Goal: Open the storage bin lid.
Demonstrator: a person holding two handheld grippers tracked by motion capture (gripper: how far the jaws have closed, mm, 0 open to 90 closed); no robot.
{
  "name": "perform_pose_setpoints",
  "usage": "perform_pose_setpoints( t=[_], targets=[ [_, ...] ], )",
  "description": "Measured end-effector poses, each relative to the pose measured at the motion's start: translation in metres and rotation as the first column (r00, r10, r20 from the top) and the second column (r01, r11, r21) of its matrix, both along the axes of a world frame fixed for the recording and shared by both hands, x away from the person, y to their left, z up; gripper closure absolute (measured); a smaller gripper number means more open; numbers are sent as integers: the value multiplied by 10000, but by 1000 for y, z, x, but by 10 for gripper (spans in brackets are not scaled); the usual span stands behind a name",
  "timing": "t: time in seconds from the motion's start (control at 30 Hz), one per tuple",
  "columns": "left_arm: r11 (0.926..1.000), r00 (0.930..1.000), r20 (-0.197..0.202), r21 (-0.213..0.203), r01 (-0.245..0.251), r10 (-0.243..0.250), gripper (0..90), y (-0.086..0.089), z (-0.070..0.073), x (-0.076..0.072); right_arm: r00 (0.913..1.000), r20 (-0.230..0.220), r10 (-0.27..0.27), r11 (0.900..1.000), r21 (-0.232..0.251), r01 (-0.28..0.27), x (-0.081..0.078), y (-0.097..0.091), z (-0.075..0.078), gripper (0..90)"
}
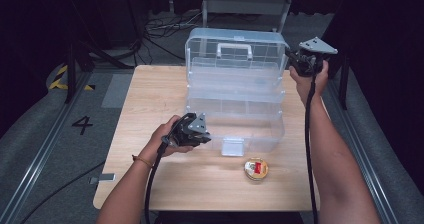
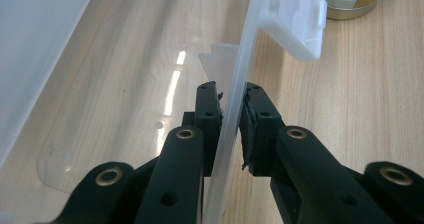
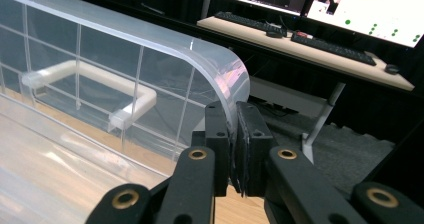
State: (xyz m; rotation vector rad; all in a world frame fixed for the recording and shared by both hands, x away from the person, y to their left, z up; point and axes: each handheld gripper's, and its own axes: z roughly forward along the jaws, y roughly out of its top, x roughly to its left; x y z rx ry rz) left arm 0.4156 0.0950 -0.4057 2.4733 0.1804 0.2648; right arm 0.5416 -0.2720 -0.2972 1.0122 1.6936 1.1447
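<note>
Wooden tabletop | clear plastic organiser box at centre, lid raised: light, stiff, slippery, grip thin rims | left hand-held gripper pinching front wall | right hand-held gripper pinching lid corner | small tin near front.

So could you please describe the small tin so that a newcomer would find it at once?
On the wooden table stands a big clear box with its lid raised. Just in front of its white latch lies the tin: round, flat, gold-rimmed with a red label, the one loose small thing there.
</note>
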Motion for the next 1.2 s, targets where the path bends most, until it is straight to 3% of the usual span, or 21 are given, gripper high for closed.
perform_pose_setpoints(
  t=[0.73, 0.9, 1.2],
  targets=[
    [9994, 9997, 21, -255, -229, 229, 788, 1, -3, -2, 9983, -571, 146, 9999, 71, -142, 27, -2, 0, 855],
    [9995, 9997, 53, -211, -236, 237, 787, 0, -3, -2, 9983, -566, 137, 9999, 69, -134, 30, -2, -1, 855],
    [9995, 9997, 42, -190, -233, 234, 785, 1, -4, -2, 9956, -937, 57, 10000, 13, -56, 43, -1, -2, 853]
  ],
)
